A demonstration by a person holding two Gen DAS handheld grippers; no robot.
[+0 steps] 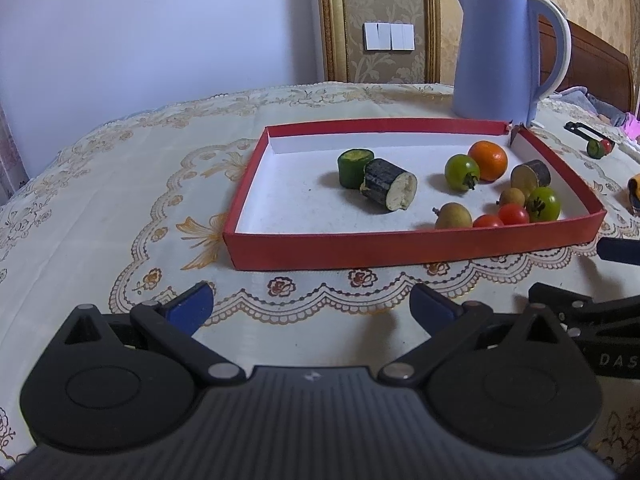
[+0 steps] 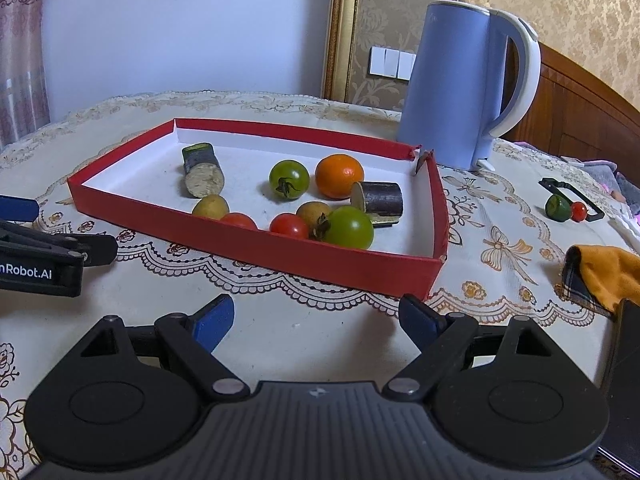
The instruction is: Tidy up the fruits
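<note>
Left wrist view: the left gripper (image 1: 311, 305) hangs over the patterned tablecloth (image 1: 120, 184) just short of the red tray (image 1: 400, 246), its blue-padded fingers (image 1: 192, 308) spread wide with nothing between them. Inside the tray, towards the left, a green cucumber stub (image 1: 354, 167) stands upright, touching a dark-skinned cut cylinder (image 1: 390, 191) that lies on its side with its pale cut face towards the camera. Towards the right sit a green tomato (image 1: 461, 172) touching an orange (image 1: 487, 160), a second dark cut piece (image 1: 531, 175), two small tan fruits (image 1: 453, 216) (image 1: 513, 197), two red cherry tomatoes (image 1: 513, 213) (image 1: 488, 221) and another green tomato (image 1: 543, 204), all crowded near the front right corner. A blue kettle (image 1: 500, 56) stands behind the tray. At the right edge part of the other gripper shows.

Right wrist view: the right gripper (image 2: 316, 320) is likewise held before the tray's (image 2: 240, 236) near corner, fingers (image 2: 214, 320) wide apart and empty. Beyond the tray on the right, well apart from it, a small green fruit (image 2: 557, 208) touches a small red one (image 2: 578, 211) beside a black frame (image 2: 568, 192); an orange cloth (image 2: 604, 276) lies nearer, at the right. The kettle (image 2: 452, 84) stands just behind the tray's torn far corner
</note>
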